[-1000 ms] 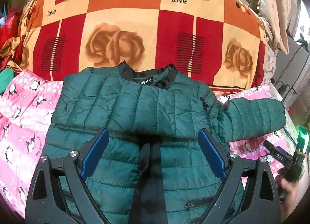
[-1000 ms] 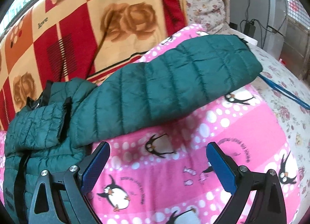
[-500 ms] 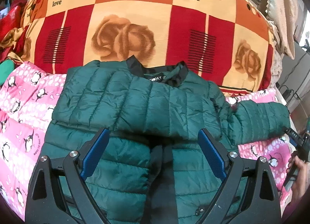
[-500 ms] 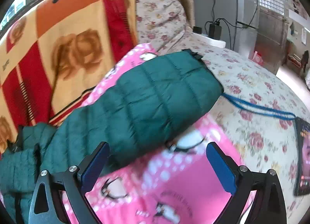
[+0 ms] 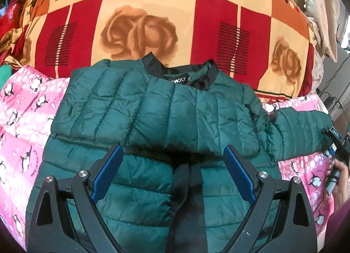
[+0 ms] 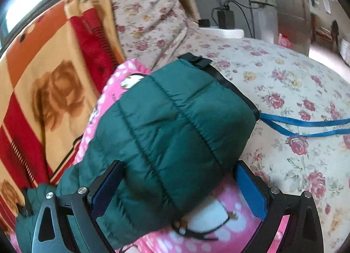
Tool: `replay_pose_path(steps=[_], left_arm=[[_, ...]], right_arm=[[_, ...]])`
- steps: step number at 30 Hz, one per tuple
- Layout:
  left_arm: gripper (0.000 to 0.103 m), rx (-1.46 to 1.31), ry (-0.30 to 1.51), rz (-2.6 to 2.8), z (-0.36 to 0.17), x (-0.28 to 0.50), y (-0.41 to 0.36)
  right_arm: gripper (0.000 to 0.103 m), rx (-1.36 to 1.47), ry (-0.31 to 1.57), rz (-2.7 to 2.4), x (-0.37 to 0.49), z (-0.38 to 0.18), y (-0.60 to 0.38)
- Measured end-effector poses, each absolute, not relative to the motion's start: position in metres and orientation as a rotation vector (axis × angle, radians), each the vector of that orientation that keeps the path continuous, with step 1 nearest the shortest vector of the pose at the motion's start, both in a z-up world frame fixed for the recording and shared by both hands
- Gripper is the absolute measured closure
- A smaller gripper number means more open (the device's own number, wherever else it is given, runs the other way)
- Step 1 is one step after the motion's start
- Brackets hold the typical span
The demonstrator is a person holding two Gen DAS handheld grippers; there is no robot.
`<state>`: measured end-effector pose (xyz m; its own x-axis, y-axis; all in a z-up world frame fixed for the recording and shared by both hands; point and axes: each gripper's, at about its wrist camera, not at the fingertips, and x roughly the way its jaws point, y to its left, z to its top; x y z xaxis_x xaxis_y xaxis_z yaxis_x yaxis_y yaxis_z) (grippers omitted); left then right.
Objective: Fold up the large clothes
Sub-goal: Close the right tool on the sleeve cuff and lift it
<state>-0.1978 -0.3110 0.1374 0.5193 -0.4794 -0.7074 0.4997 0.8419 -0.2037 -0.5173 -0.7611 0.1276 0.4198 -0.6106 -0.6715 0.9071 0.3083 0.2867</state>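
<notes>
Jacket (image 5: 157, 121) lies on the bed; left hand-held gripper (image 5: 172, 176) hovers released, right hand-held gripper (image 6: 179, 189) straddles its sleeve (image 6: 175, 139), unclenched.

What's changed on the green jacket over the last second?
The right gripper has closed in on the outstretched sleeve of the green quilted puffer jacket; its open jaws now straddle the cuff end, not yet clamped. The left gripper still hovers open over the jacket's front; the other sleeve stays folded across.
</notes>
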Motion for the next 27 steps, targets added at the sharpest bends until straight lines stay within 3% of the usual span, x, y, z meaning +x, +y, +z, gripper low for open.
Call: replay_pose_path(steps=[4,6,7,10,11,12,27], left_arm=[[0.01,0.027,0.847,-0.583,0.133,-0.195,-0.313],[0.01,0.025,0.847,-0.584,0.133,-0.194,-0.312],[0.01,0.024,0.846,-0.583,0.133,-0.194,-0.312],[0.01,0.013,0.844,-0.583,0.134,-0.193,-0.309],[0.01,0.008,0.844,-0.582,0.134,-0.192,-0.307],[0.01,0.004,0.845,-0.581,0.135,-0.192,-0.305],[0.01,-0.045,0.824,-0.578,0.147,-0.193,-0.279]], right_arm=[[0.004,0.708,0.443,-1.027,-0.513,0.126,-0.766],[0.026,0.689,0.433,-1.006,-0.509,0.128,-0.764],[0.029,0.67,0.43,-1.012,-0.508,0.13,-0.762],[0.053,0.643,0.391,-0.994,-0.513,0.137,-0.754],[0.07,0.649,0.378,-0.964,-0.515,0.14,-0.751],[0.079,0.654,0.376,-0.94,-0.516,0.142,-0.749],[0.087,0.618,0.316,-0.649,-0.508,0.181,-0.669]])
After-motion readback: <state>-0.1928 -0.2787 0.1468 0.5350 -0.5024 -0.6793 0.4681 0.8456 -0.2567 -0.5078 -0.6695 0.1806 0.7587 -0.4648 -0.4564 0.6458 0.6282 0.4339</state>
